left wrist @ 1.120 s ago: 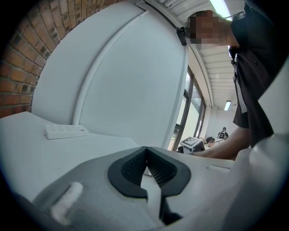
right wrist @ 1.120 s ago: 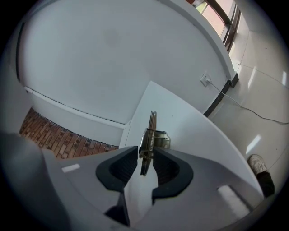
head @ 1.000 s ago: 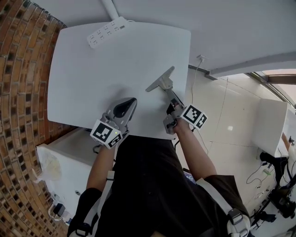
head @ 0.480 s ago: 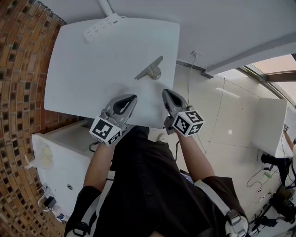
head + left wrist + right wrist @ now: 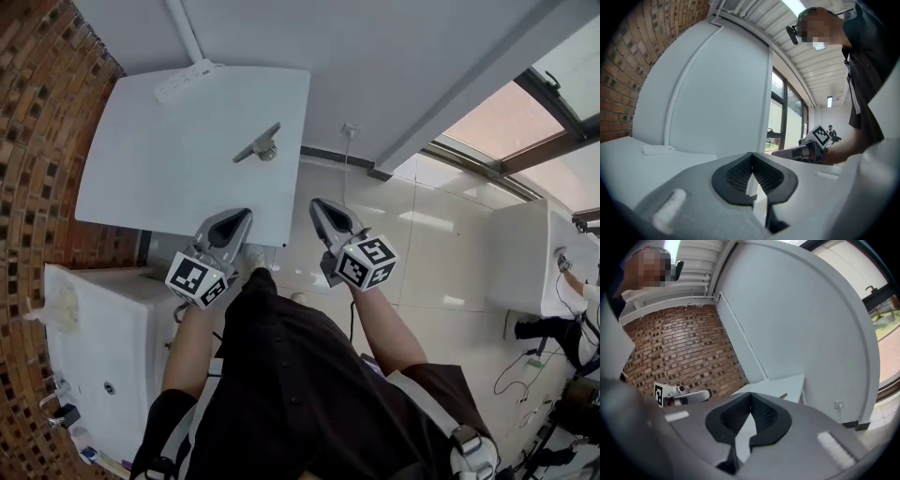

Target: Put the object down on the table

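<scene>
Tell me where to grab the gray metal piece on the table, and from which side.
Probably take the short stub that juts from the long flat bar, not the bar itself, which lies thin and slanted on the table. Come from the near right side, where the stub faces the right claw, which is shut and empty.

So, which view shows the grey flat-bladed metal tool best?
The head view: the grey flat-bladed metal tool lies whole on the white table. The right gripper view shows only a sliver; the left gripper view, nothing.
</scene>
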